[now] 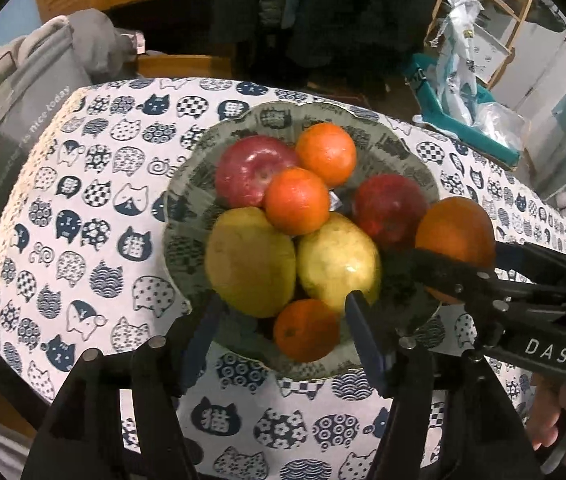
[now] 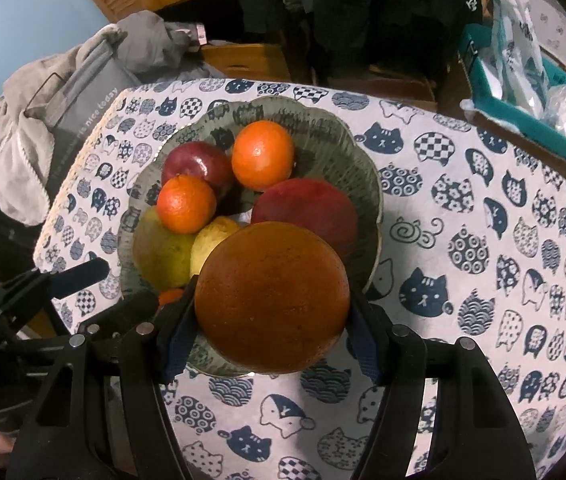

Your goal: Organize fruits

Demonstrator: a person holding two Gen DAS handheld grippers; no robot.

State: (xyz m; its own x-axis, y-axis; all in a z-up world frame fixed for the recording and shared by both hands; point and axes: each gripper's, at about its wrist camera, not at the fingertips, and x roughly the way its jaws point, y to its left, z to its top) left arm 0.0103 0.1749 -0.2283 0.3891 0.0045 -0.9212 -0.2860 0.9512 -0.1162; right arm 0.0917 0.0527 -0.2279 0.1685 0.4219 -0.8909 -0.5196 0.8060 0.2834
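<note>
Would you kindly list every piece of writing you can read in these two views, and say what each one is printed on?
"DAS": white letters on the right gripper's black body, left wrist view.
"...is nice today": white print on the grey bag; its opening words are too blurred.
"猫": one cat face on the tablecloth.
Packaging in the teal box: too small to read.

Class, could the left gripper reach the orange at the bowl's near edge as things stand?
Probably yes: the left gripper is open, and the near orange sits between its fingers with nothing covering it.

Right tongs (image 2: 273, 340) clamp orange (image 2: 271, 296) above bowl (image 2: 363, 168).
</note>
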